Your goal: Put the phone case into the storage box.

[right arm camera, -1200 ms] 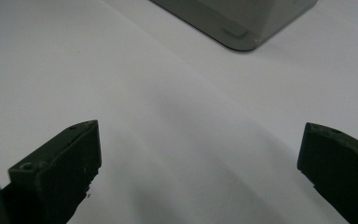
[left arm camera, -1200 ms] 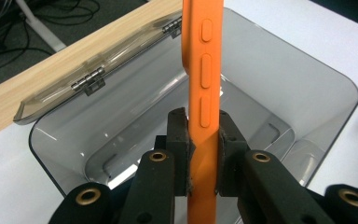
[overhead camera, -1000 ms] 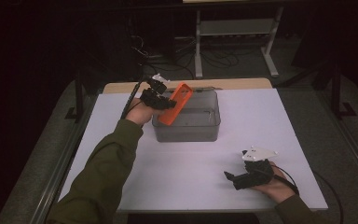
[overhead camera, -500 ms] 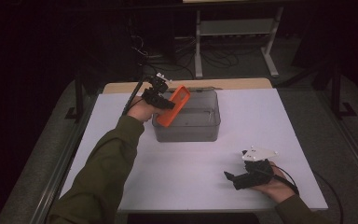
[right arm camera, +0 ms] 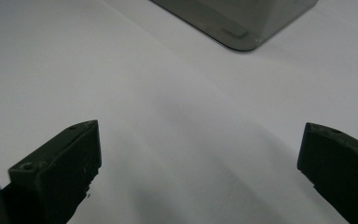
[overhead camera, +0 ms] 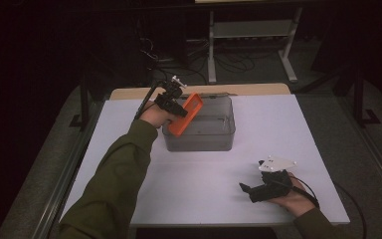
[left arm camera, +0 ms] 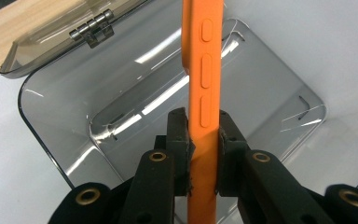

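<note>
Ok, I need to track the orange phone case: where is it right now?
The orange phone case is clamped in the left gripper, held tilted over the left part of the open grey box.

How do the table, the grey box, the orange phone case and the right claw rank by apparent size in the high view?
1. table
2. grey box
3. orange phone case and right claw: these look alike, and the claw sits nearer the camera, so unranked.
</note>
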`<state>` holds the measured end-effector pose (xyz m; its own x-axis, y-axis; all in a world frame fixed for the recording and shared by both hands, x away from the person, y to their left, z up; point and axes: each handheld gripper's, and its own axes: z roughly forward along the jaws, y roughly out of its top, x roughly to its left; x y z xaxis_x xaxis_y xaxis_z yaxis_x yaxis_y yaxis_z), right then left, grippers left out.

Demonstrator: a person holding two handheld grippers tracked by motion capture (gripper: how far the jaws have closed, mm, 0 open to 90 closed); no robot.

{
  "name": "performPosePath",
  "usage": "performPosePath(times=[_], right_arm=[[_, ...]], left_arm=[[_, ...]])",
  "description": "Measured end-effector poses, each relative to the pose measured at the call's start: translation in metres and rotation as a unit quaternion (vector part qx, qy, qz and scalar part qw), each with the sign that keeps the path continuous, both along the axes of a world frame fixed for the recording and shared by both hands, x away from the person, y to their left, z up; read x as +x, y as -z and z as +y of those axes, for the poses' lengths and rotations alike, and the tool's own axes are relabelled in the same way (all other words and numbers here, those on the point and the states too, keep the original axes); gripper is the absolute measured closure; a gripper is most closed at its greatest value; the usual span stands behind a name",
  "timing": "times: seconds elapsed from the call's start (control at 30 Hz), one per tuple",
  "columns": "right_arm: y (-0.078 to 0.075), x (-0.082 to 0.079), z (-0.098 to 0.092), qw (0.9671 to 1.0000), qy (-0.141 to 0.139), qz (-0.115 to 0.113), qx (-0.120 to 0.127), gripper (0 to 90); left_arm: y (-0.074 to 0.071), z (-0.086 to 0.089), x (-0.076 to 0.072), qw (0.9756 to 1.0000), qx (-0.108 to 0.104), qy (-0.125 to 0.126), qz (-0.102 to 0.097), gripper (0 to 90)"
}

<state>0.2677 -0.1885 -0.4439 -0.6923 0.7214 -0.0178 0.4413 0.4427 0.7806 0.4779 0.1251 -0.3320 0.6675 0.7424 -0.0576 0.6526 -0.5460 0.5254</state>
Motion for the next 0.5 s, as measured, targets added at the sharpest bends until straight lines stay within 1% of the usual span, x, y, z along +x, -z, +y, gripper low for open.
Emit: performPosePath(times=[0.07, 0.2, 0.4, 0.5], right_arm=[[-0.0002, -0.0002, 0.0001, 1.0, 0.0, 0.0, 0.001, 0.0], [-0.0001, -0.0001, 0.0, 1.0, 0.0, 0.0, 0.002, 0.0], [-0.0002, -0.0002, 0.0002, 1.0, 0.001, 0.0, 0.002, 0.0], [-0.0003, -0.0003, 0.0002, 1.0, 0.0, 0.001, 0.002, 0.0]], left_arm=[[0.0007, -0.0005, 0.001, 1.0, 0.0, -0.004, 0.006, 78.9], [0.003, 0.0, 0.0036, 0.9997, 0.008, -0.011, 0.018, 78.9], [0.0063, -0.0001, 0.0078, 0.9988, 0.017, -0.026, 0.037, 78.9], [0.007, -0.0012, 0.0099, 0.9981, 0.028, -0.029, 0.046, 78.9]])
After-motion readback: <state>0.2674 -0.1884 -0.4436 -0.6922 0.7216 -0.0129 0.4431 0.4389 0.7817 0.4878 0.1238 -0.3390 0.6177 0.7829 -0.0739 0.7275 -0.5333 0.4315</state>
